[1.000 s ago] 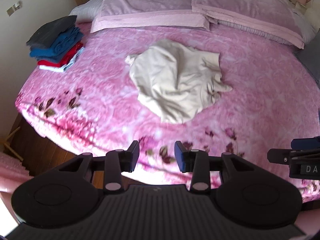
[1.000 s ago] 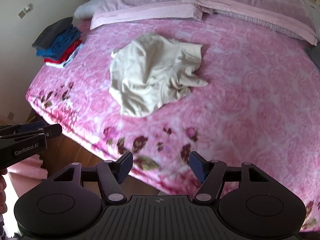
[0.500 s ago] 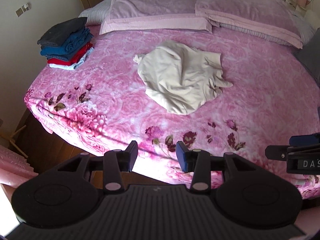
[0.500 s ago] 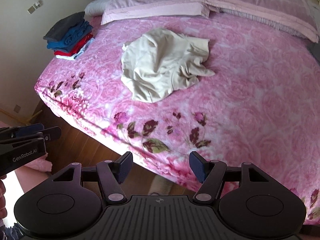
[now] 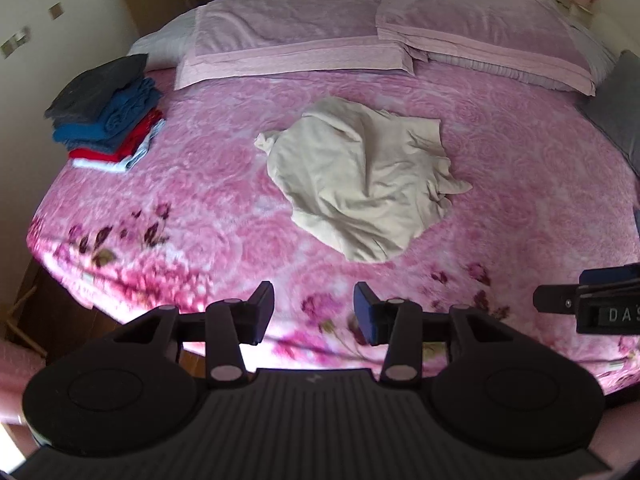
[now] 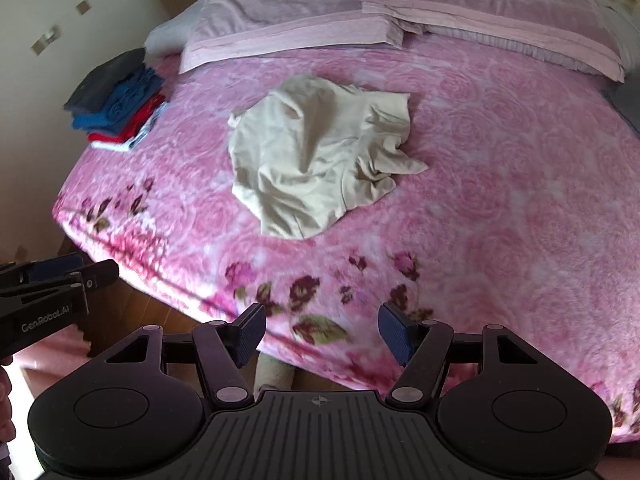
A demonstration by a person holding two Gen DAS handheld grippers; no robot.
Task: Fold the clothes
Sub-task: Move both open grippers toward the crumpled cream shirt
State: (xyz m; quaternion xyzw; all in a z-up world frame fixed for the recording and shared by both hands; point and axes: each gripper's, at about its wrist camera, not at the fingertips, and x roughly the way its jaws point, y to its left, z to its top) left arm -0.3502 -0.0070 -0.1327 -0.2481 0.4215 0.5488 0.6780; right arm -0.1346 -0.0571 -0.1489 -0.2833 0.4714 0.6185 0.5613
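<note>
A crumpled cream garment (image 5: 360, 176) (image 6: 316, 152) lies loose in the middle of the pink floral bed (image 5: 208, 208) (image 6: 500, 200). My left gripper (image 5: 314, 304) hovers over the bed's near edge, well short of the garment, its jaws apart with nothing between them. My right gripper (image 6: 322, 320) also hangs over the near edge, open wider and empty. Each gripper shows at the edge of the other's view: the right gripper (image 5: 592, 304) at the right side, the left gripper (image 6: 52, 280) at the left side.
A stack of folded clothes (image 5: 108, 120) (image 6: 120, 108), dark grey, blue, red and white, sits at the bed's far left corner. Two pink pillows (image 5: 304, 40) (image 6: 496, 4) line the head of the bed. Wooden floor (image 6: 132, 312) shows below the near edge.
Both views drew back from the bed and then came closer again. The left jaws stand slightly wider. The cream garment has not moved.
</note>
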